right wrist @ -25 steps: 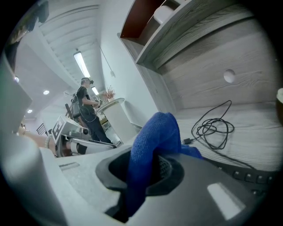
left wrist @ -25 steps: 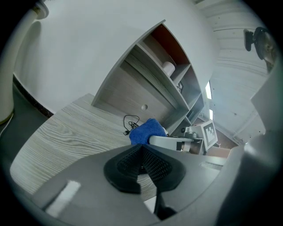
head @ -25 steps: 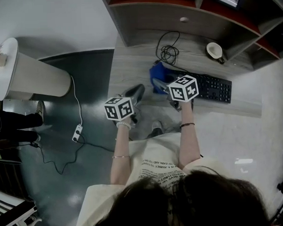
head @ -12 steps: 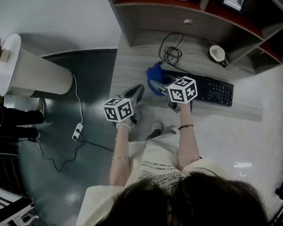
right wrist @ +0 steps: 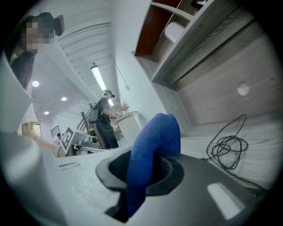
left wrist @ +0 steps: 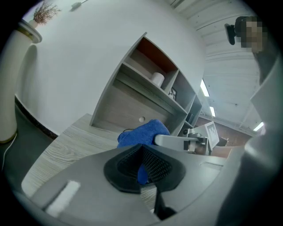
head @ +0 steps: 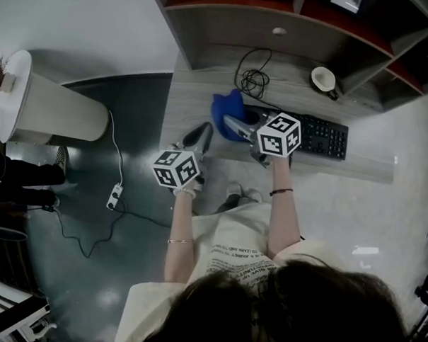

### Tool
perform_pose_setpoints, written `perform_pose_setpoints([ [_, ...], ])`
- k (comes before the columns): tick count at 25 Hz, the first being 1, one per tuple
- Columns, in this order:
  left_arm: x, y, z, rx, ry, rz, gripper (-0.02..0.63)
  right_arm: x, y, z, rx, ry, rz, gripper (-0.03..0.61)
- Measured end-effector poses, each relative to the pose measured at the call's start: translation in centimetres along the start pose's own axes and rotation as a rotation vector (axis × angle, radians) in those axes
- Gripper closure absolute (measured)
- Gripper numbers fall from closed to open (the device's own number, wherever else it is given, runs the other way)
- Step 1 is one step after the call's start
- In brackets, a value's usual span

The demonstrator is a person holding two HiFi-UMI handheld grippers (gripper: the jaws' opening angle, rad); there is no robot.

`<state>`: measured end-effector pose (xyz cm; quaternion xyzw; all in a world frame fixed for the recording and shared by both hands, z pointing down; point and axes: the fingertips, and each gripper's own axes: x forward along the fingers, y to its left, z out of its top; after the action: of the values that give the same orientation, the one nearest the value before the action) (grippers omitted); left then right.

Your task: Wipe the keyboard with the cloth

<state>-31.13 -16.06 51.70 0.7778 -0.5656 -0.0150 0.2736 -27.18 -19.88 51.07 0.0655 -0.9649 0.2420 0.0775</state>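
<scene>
A blue cloth (head: pixel 225 111) hangs bunched in my right gripper (head: pixel 234 123), which is shut on it just off the left end of the black keyboard (head: pixel 317 132) on the wooden desk (head: pixel 196 96). In the right gripper view the cloth (right wrist: pixel 154 141) rises in a fold out of the jaws of the right gripper (right wrist: pixel 146 176). My left gripper (head: pixel 200 136) hovers at the desk's front edge, left of the cloth and apart from it. In the left gripper view the left gripper (left wrist: pixel 141 165) has its pads together, and the cloth (left wrist: pixel 142 132) shows beyond them.
A coiled black cable (head: pixel 255 78) lies behind the keyboard, and a white cup (head: pixel 323 77) stands at the back right. A shelf unit (head: pixel 278 18) lines the desk's far side. Left on the floor are a white pedestal (head: pixel 48 106) and a power strip (head: pixel 115 199).
My right gripper has carried the cloth a little to the left, away from the keyboard's left end. The left gripper has shifted slightly left as well.
</scene>
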Motion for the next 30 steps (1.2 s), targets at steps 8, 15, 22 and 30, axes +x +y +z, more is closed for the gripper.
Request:
perform_pose_setpoints([
  [8,-0.6,-2.3,1.6,0.027,-0.076,0.03,0.612,-2.3,1.3,1.8,-0.04,-0.03,0.048,0.52],
  [15,-1.4,-3.7,2.2,0.055,-0.122,0.063,0.612,-4.1,2.3,2.8,-0.073,-0.055,0.07,0.52],
  [22,-1.4,-5.6,2.6,0.094,-0.145,0.058,0.612,-6.1,3.2,3.7,-0.112,-0.097,0.074,0.52],
  [30,-1.5,-7.1,3.5,0.149,-0.161,0.048,0.612,-7.5,3.7,4.9,-0.14,-0.135,0.067,0.52],
])
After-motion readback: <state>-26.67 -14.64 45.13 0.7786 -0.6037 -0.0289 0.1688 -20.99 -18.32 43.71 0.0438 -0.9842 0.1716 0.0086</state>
